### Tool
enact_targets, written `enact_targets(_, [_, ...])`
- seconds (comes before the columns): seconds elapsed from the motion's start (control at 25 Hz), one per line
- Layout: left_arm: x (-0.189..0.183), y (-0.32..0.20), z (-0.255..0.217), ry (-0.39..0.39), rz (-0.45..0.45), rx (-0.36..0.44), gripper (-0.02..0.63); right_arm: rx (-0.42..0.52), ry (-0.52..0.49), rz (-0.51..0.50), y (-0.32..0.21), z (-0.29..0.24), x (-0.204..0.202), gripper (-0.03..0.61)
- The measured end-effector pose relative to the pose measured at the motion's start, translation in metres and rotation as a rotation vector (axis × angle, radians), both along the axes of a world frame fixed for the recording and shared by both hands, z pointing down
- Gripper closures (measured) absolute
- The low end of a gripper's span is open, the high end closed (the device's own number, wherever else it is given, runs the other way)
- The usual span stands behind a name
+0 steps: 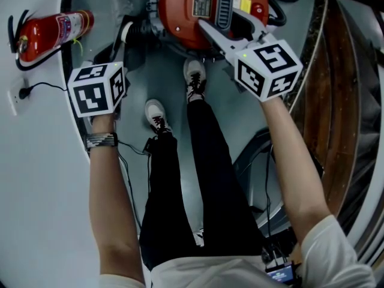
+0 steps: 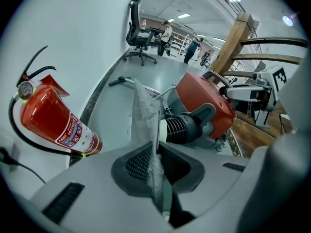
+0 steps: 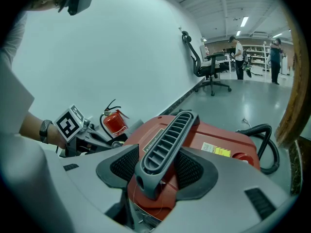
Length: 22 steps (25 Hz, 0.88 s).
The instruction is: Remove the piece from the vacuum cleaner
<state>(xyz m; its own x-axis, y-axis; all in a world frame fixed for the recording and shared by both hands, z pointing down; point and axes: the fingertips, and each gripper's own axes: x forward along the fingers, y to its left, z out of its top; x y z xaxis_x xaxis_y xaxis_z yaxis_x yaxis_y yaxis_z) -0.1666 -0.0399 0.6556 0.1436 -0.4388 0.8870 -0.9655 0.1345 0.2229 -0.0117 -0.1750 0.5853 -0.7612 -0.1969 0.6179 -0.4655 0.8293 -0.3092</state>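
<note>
Left gripper view alone is showing the left claw (image 2: 156,166) pinching grey cloth (image 2: 143,113); right claw (image 3: 158,171) is gripping the handle (image 3: 167,137) of the vacuum cleaner (image 3: 221,140), labels unreadable.

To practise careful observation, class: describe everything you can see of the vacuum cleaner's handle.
The handle is a dark grey bar, plastic by its look, with a row of open slots along its length and a rounded near end. It runs along the top of the red vacuum, arching slightly above the body. The right gripper has its jaws closed on the near end, one on each side.
</note>
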Motion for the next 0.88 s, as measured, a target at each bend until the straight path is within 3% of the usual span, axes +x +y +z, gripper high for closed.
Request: enact_targets(0.88, [-0.0067, -0.0039, 0.0022, -0.019, 0.056, -0.004, 0.578, 0.010, 0.002, 0.004, 0.0004, -0.0005, -0.0004, 0.344])
